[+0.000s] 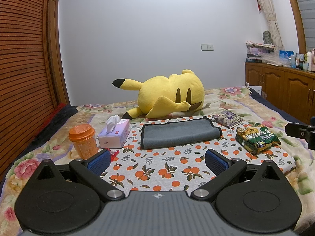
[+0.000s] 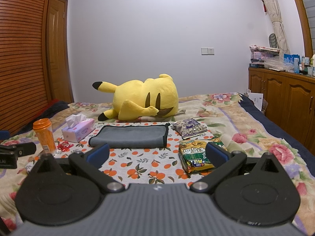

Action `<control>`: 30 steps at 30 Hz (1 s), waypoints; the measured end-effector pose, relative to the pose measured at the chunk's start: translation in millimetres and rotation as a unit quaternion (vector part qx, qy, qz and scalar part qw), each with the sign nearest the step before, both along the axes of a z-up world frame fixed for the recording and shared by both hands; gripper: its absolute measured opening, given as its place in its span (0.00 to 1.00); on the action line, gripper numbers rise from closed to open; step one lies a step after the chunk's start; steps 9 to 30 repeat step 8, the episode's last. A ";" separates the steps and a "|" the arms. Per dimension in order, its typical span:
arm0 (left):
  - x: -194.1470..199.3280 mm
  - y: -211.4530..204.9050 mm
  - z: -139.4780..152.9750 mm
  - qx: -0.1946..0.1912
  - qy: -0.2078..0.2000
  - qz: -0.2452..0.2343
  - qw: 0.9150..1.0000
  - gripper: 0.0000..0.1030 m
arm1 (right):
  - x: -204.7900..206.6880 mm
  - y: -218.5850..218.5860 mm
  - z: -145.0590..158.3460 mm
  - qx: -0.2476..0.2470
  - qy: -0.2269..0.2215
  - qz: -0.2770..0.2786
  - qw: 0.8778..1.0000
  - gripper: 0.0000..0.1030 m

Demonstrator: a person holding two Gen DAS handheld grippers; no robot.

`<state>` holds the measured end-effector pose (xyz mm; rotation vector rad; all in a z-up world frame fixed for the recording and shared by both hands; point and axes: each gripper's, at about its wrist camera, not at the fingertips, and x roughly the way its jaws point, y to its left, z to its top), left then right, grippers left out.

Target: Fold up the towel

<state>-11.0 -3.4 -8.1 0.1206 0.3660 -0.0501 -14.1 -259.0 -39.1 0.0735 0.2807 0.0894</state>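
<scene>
A grey towel with black trim (image 1: 180, 133) lies folded flat on an orange-print cloth (image 1: 157, 167) on the bed. It also shows in the right wrist view (image 2: 131, 136). My left gripper (image 1: 157, 160) is open and empty, held a short way in front of the towel, above the cloth. My right gripper (image 2: 157, 154) is open and empty, in front of the towel's near edge. Its right finger (image 2: 216, 155) stands in front of a green snack bag (image 2: 196, 156). Part of the right gripper shows at the right edge of the left wrist view (image 1: 301, 133).
A yellow plush toy (image 1: 169, 96) lies behind the towel. An orange cup (image 1: 83, 140), a tissue box (image 1: 115, 134) and a red wrapper (image 2: 65, 145) are left of it. A purple bag (image 1: 227, 119) and the green snack bag (image 1: 257, 137) are to the right. A wooden cabinet (image 1: 281, 86) stands at far right.
</scene>
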 end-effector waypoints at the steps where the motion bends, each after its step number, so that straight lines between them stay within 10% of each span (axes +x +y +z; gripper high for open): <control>1: 0.1 0.1 0.0 0.000 0.000 0.000 1.000 1.00 | 0.0 0.1 -0.2 0.000 0.000 0.000 1.000 1.00; 30: 0.1 -0.2 0.0 0.000 0.001 0.000 1.000 1.00 | 0.0 0.0 -0.2 0.000 0.000 0.000 1.000 1.00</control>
